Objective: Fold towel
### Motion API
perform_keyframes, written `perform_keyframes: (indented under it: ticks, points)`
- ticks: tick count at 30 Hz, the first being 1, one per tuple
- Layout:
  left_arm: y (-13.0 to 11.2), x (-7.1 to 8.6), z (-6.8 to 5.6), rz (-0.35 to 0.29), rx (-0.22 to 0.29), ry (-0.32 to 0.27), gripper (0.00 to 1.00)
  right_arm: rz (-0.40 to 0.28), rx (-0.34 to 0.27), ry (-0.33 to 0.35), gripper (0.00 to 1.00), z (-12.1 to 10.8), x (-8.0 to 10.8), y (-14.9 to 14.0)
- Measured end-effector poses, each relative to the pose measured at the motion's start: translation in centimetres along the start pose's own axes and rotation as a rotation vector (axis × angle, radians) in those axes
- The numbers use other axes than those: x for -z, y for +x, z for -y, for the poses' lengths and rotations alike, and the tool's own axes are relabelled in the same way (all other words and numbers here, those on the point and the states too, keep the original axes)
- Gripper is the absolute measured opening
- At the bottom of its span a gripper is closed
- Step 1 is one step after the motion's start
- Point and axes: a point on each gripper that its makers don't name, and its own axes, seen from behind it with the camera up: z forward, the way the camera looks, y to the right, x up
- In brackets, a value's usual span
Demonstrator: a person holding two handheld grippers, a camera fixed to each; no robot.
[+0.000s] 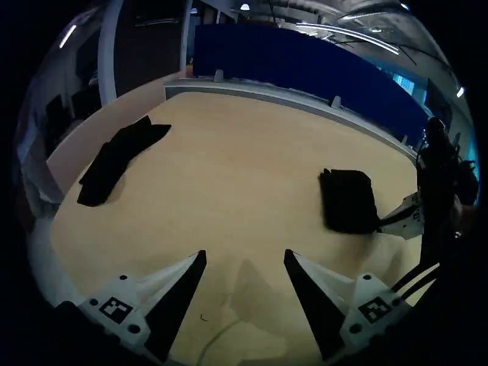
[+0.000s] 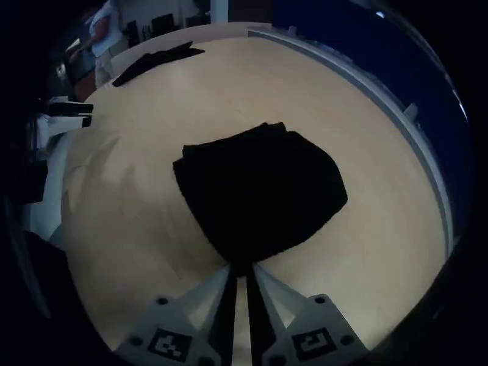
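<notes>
so the folded black cloth towel (image 2: 259, 189) sits on the pale wooden desk (image 2: 366, 256) straight ahead of the right tool (image 2: 242, 268), spreading out away from its fingers. that tool is pinched nearly all the way closed, and both fingers look clamped on the towel's near edge. the left tool (image 1: 244, 253) is spread wide with nothing in it, hovering over bare desk. from there the towel lies off to the right and a bit ahead, well apart, with its longer side running away from that tool. so the right hand is clearly the nearer one, and i'd guess any next fold gets led from that pinched edge, carried over toward the far side. there's also a rumpled black cloth (image 1: 119, 160) at the far left of the desk.
</notes>
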Motion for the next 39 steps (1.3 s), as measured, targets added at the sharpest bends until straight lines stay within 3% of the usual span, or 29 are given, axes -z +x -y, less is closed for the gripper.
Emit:
perform_keyframes:
  ticks: [9, 23, 39]
  points:
    - [0.9, -0.4, -0.3, -0.012, -0.005, -0.007, 0.95, -0.069, 0.048, -0.042, 0.09, -2.0, 3.3, 3.7]
    - [3.4, -1.2, -1.4, -0.044, -0.019, -0.026, 0.95, -0.222, 0.087, -0.095, 0.09, -5.5, 11.6, 11.1]
    - [4.5, -0.9, -2.7, -0.052, -0.054, -0.040, 0.95, -0.267, 0.077, -0.124, 0.09, -7.3, 15.2, 11.4]
